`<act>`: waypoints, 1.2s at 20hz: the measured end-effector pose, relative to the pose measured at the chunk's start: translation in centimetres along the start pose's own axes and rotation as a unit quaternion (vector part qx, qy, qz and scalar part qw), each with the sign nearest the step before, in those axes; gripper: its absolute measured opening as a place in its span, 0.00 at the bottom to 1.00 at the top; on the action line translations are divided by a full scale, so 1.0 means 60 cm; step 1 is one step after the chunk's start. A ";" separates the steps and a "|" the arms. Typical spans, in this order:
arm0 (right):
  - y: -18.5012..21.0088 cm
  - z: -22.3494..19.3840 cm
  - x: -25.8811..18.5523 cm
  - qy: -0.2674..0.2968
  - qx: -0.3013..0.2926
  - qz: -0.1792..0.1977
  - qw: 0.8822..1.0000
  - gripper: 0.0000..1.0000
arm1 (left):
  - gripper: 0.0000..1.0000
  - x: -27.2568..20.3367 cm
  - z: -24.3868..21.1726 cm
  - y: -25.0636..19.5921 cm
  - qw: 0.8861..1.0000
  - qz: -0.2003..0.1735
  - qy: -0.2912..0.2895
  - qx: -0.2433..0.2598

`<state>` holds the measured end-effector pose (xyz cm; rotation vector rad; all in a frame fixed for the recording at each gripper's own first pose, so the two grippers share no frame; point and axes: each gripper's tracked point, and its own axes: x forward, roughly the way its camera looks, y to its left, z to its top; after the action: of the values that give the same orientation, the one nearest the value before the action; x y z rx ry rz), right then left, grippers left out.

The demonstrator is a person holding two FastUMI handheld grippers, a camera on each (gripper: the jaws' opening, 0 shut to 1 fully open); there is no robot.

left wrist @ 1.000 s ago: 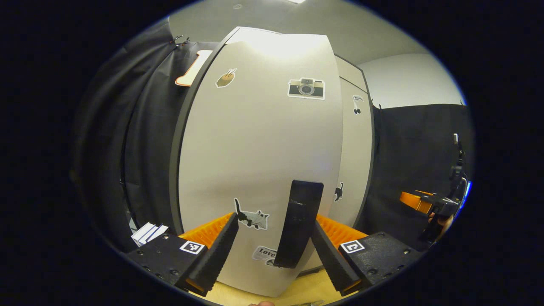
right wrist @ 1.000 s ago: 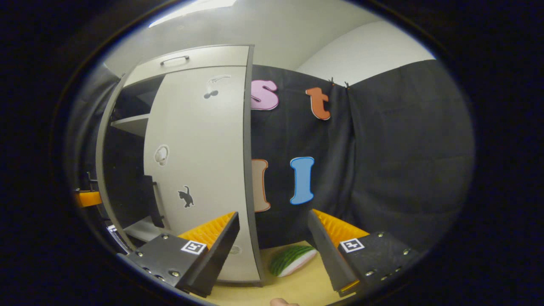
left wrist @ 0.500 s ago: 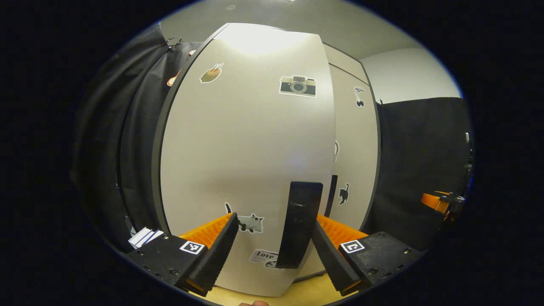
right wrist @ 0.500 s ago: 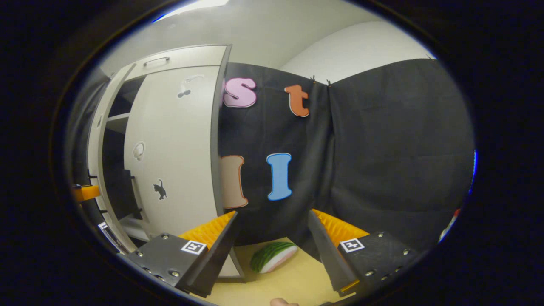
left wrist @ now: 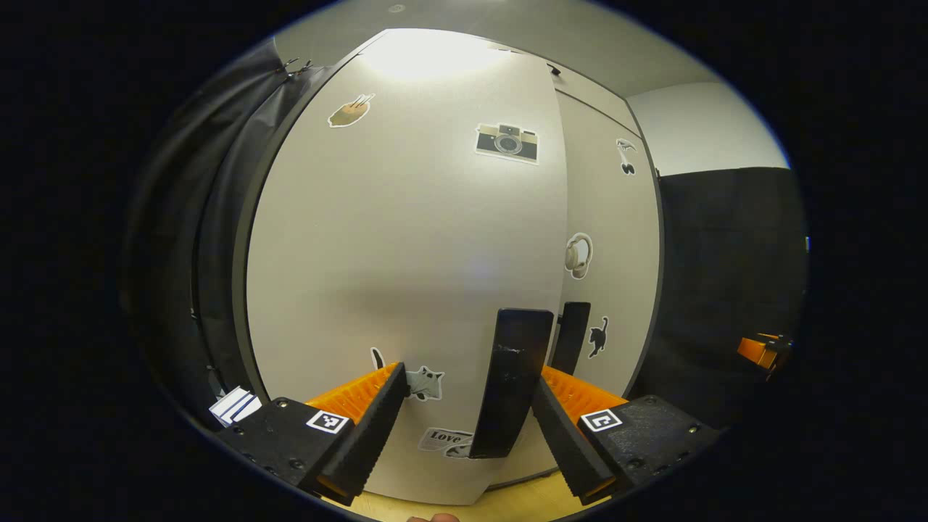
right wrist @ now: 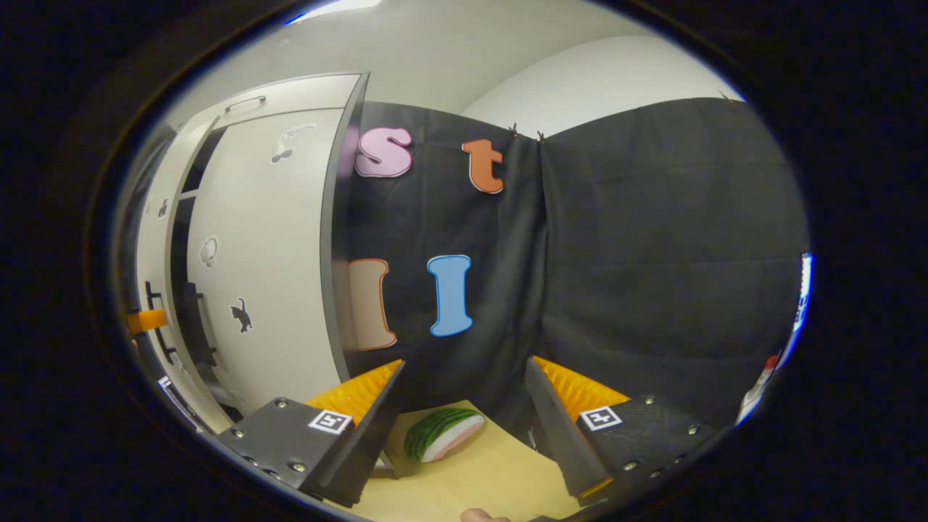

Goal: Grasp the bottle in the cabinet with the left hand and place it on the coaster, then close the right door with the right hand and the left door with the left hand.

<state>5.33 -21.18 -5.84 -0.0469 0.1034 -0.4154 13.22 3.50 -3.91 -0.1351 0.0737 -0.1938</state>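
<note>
Because the cabinet (left wrist: 406, 239) is the largest thing and everything else stands against it, I take it as the landmark. Its left door (left wrist: 391, 254) is a tall, flat, pale panel with stickers, and it seems almost shut; in the right gripper view a dark gap between the two doors is open, so I judge the closing is not finished. The right door (left wrist: 612, 246) lies just beside the left one on the cabinet front and looks closed or nearly so. I judge such a door is stiff and light, turns easily on its hinges, and is smooth, so fingers may slide on the bare face; the best place to press or hold is the dark upright handle (left wrist: 511, 384) near the free edge, low on the left door. A second dark handle (left wrist: 571, 337) sits on the right door close by. The left gripper (left wrist: 464, 420) has its fingers wide apart, with the handle between them, nearer to one finger; whether it touches I cannot tell. The right gripper (right wrist: 464, 420) is away from the cabinet, fingers wide apart and holding nothing, above the counter (right wrist: 478, 478), where a watermelon slice (right wrist: 442, 433) lies.
</note>
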 end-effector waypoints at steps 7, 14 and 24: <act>0.002 -0.013 0.007 0.005 0.003 -0.002 1.000 0.99 | 1.00 0.007 -0.004 -0.005 1.000 0.004 0.004 0.018; -0.001 -0.023 0.013 0.008 0.002 -0.003 1.000 0.99 | 1.00 0.008 -0.010 -0.008 1.000 0.006 0.002 0.029; 0.017 -0.032 0.023 0.013 -0.007 0.011 1.000 0.99 | 1.00 0.011 -0.013 -0.010 0.999 0.009 0.004 0.034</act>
<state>6.78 -20.87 -7.95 -0.0534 0.1327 -0.3928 13.69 2.67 -4.63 -0.0660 0.0753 -0.1785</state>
